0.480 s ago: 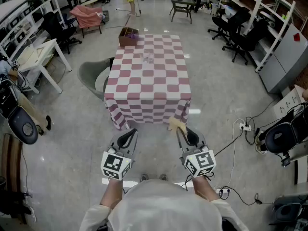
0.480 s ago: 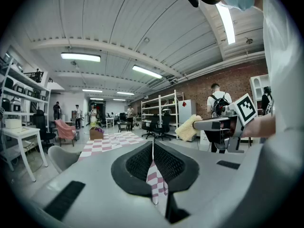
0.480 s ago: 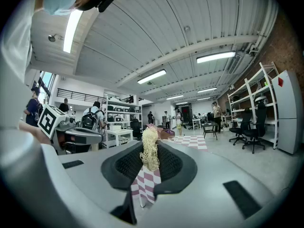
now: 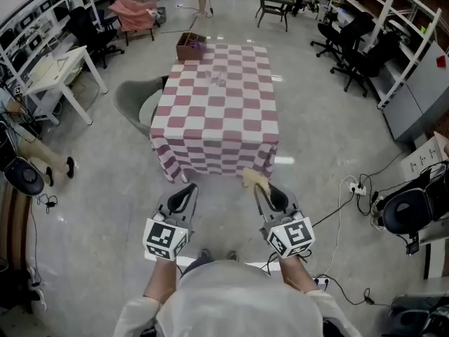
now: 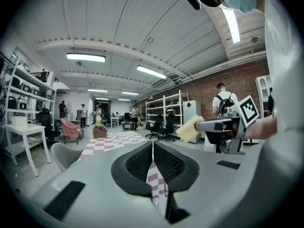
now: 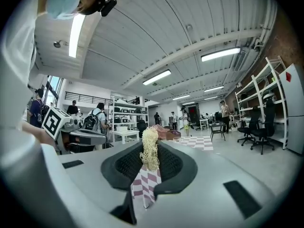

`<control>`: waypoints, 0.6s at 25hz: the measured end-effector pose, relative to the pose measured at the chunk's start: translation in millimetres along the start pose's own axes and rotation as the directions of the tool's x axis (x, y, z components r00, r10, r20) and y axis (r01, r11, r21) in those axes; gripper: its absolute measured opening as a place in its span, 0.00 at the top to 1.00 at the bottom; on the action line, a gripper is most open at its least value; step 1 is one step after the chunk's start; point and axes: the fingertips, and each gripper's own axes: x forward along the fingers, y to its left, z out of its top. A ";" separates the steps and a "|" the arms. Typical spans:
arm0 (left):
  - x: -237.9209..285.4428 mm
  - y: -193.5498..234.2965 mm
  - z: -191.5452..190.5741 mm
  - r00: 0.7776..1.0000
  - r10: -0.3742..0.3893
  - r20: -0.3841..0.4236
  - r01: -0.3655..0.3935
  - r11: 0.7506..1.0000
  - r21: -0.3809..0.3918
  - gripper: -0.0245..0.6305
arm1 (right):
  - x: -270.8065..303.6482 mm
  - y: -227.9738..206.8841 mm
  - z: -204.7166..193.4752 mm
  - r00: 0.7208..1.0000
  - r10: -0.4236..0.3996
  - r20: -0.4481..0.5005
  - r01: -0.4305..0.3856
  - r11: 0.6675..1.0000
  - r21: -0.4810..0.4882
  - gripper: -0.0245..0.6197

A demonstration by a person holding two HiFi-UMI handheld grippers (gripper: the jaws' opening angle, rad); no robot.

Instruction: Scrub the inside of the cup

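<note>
Pale yellow, stringy fibre: the scrub pad (image 6: 150,148) sat pinched in my right gripper's (image 4: 262,189) closed jaws. Its long axis ran forward past the tips toward the table (image 4: 210,128). My left gripper (image 4: 188,191) had its jaws pressed together on nothing.

The cup (image 4: 218,80) looked clear and small, on the pink-and-white checked cloth at the table's far end, near a brown box (image 4: 190,47) and well apart from both grippers. A grey chair (image 4: 137,107) stood by the table's left side. Which way the cup faced I could not tell, as it was too small.
</note>
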 end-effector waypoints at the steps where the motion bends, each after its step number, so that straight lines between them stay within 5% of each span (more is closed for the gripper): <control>1: 0.7 -0.9 -1.0 1.000 0.009 0.002 -0.009 1.000 -0.002 0.91 | -0.6 -2.8 -2.5 1.000 0.005 -0.003 -0.005 1.000 0.003 0.83; 15: 26.6 13.4 -16.8 0.998 0.056 -0.021 -0.057 0.998 -0.042 0.91 | 23.4 -34.5 -19.2 0.999 0.039 -0.027 -0.038 0.998 0.042 0.83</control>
